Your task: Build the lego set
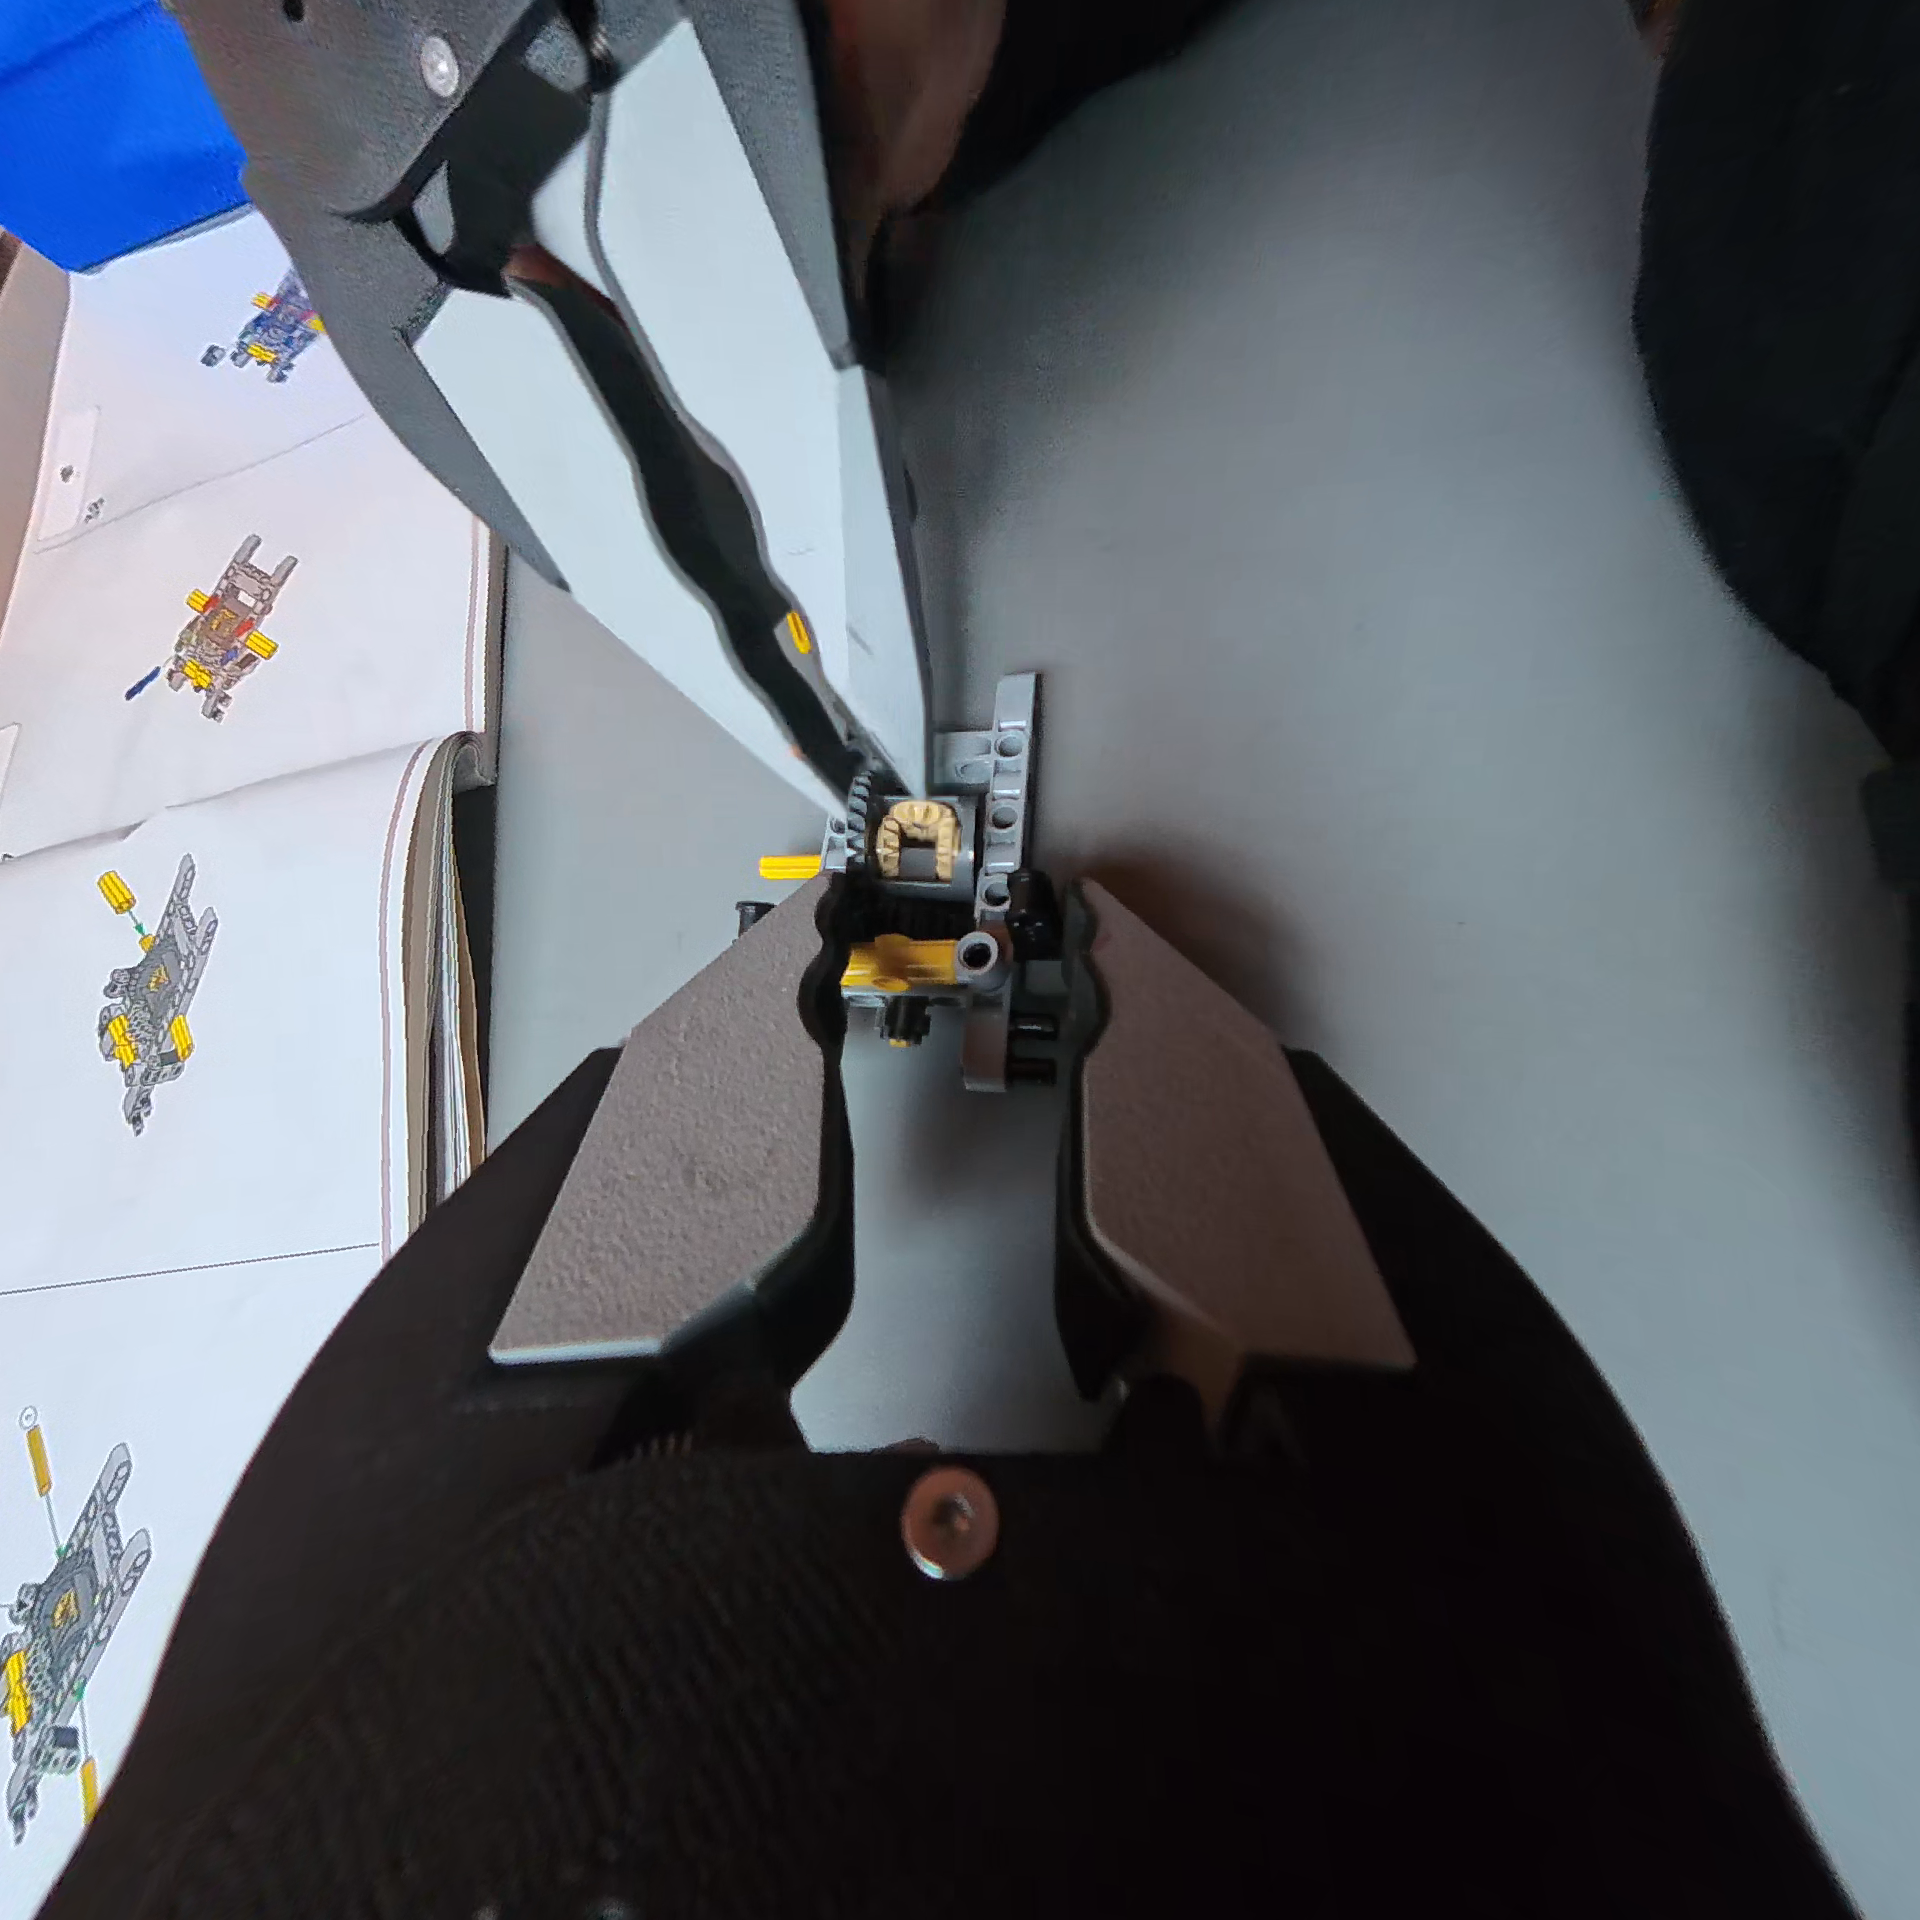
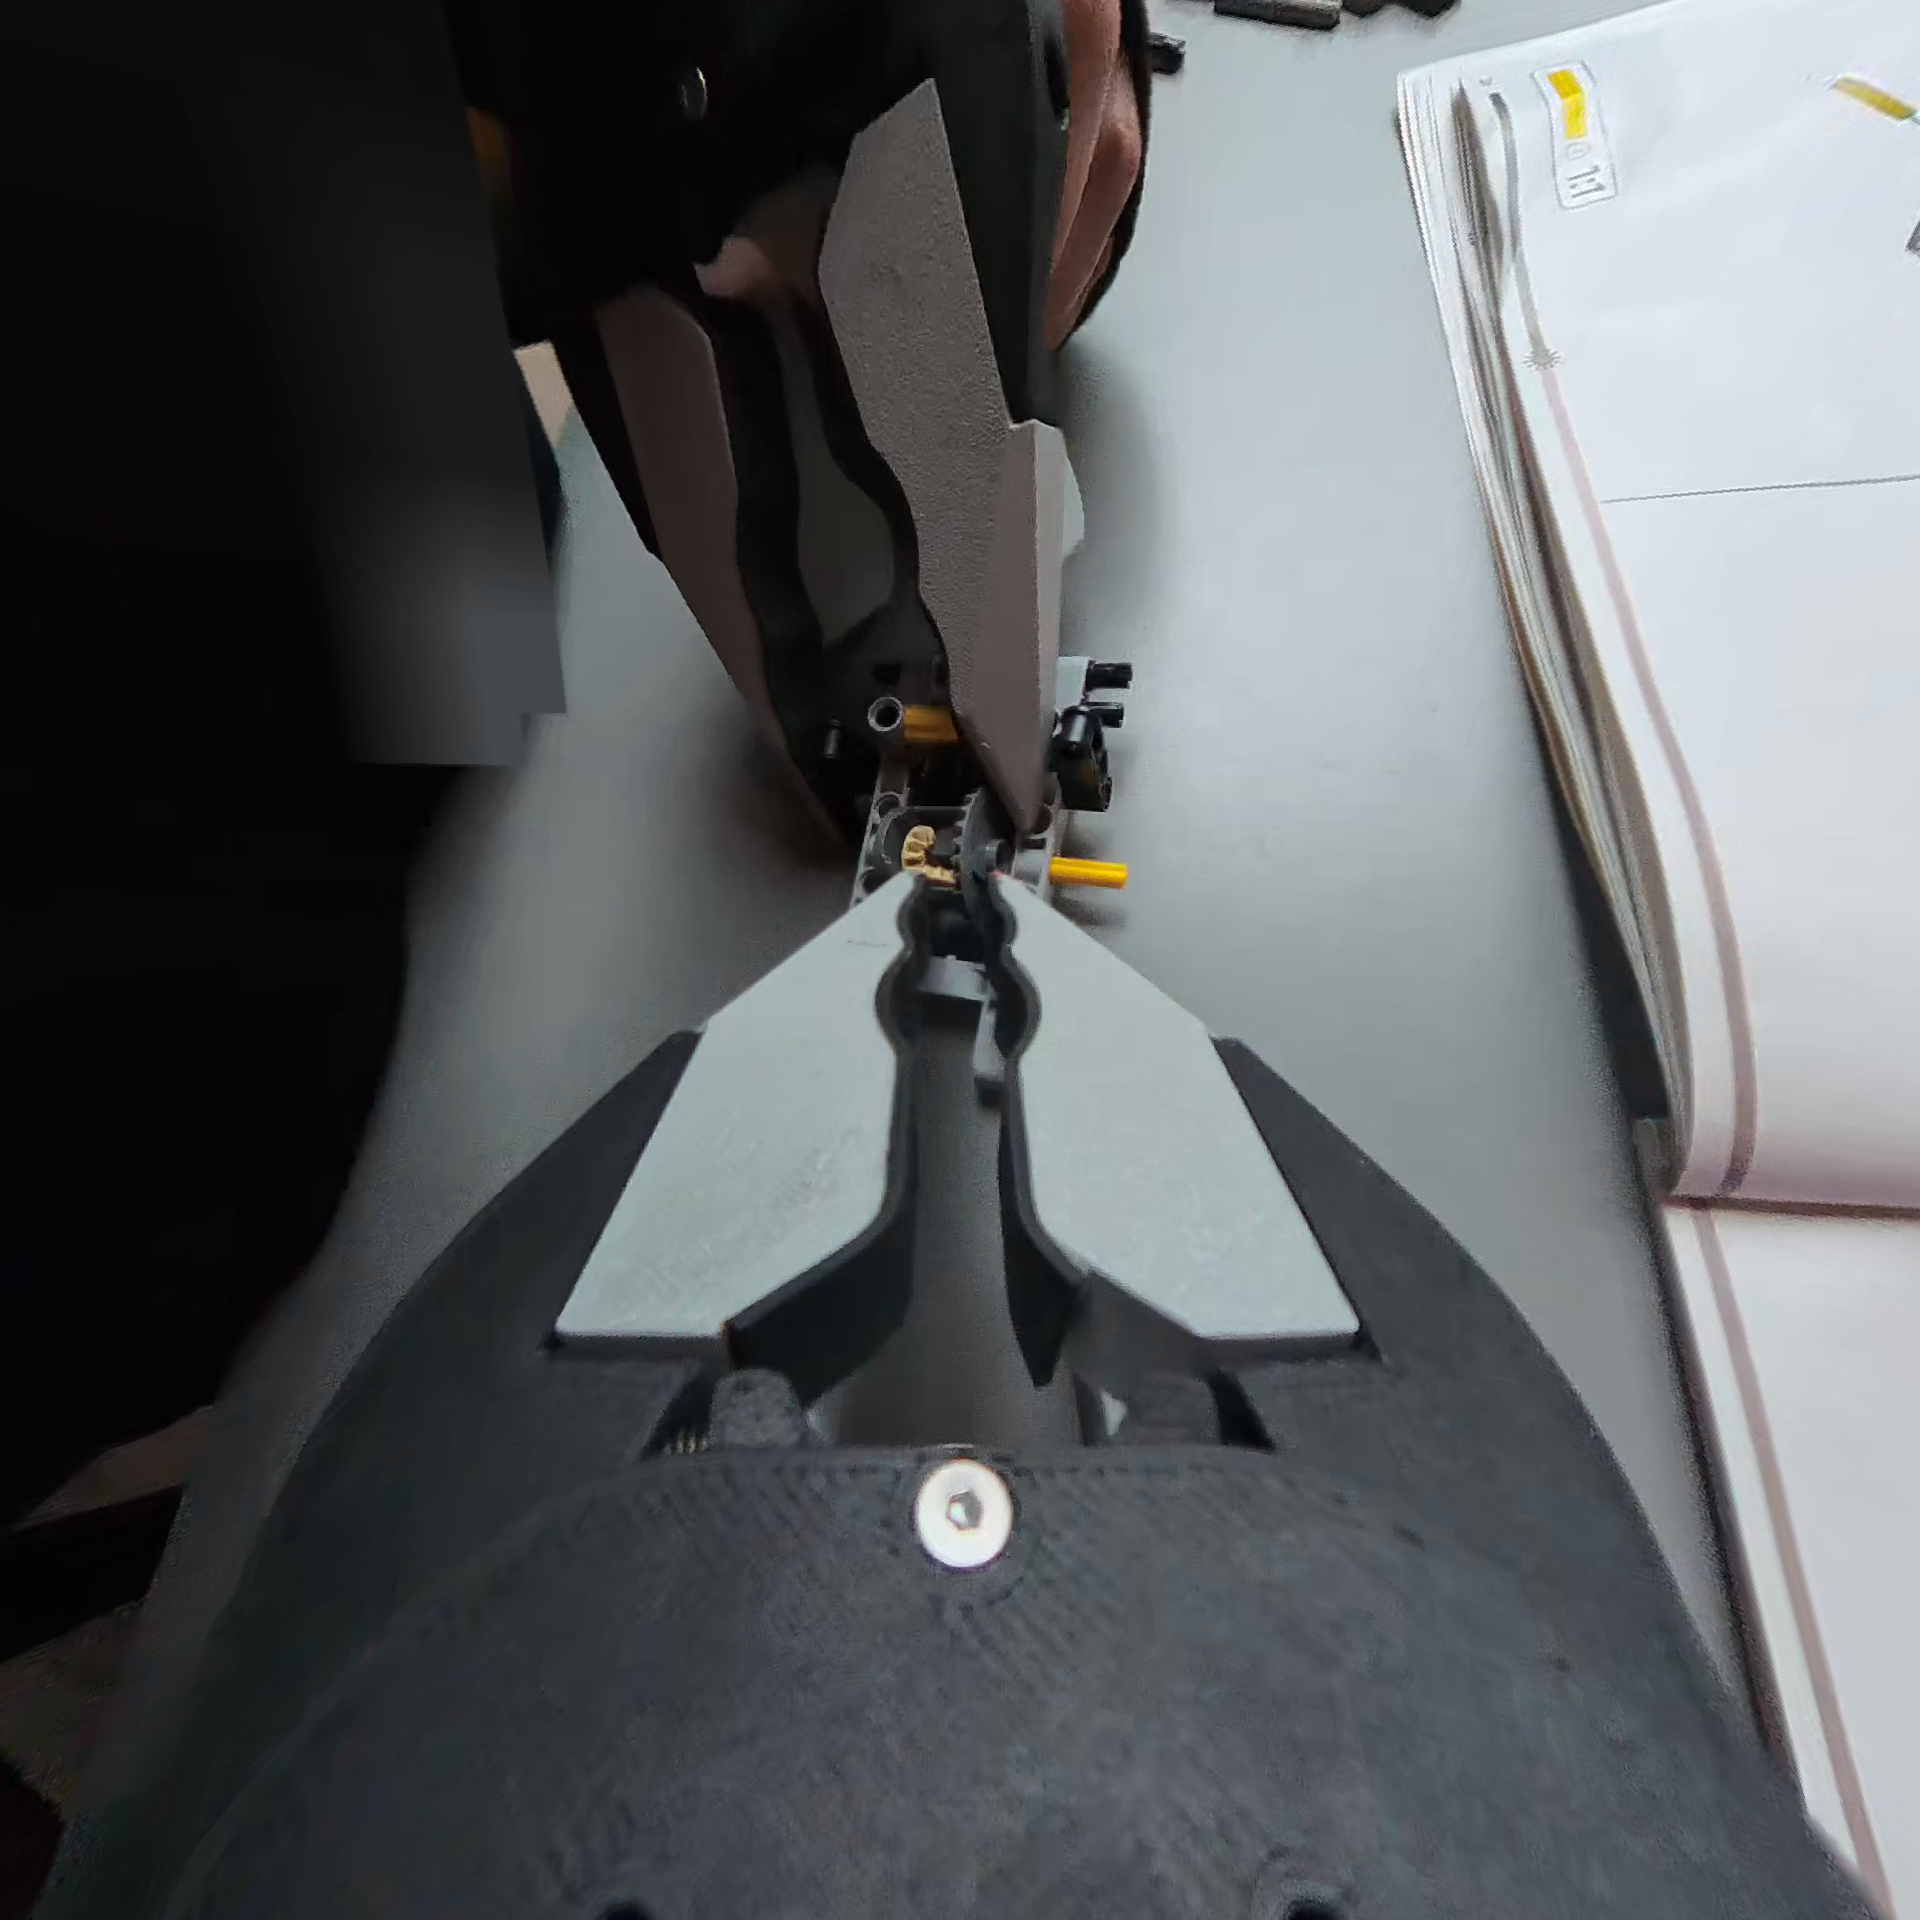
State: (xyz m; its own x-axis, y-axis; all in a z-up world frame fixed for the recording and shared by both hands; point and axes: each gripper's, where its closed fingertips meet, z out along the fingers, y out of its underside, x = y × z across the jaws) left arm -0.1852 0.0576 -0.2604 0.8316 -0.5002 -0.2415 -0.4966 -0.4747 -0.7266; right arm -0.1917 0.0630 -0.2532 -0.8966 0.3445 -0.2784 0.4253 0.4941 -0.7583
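Jaws of the left gripper (image 1: 951, 940) clamp the lego assembly (image 1: 940, 904) from both sides on the grey counter (image 1: 1351, 623). Right gripper (image 2: 956, 894) jaws nearly closed, pinching a dark part at the assembly's gear end, beside a tan gear (image 2: 923, 847). Yellow axle (image 2: 1088, 872) sticks out sideways. Open instruction booklet (image 1: 260, 935) lies nearby.

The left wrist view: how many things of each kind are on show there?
Tongs: 2, the left tongs and the right tongs
Lego assembly: 1
Instruction booklet: 1
Blue object in the corner: 1
Total: 5
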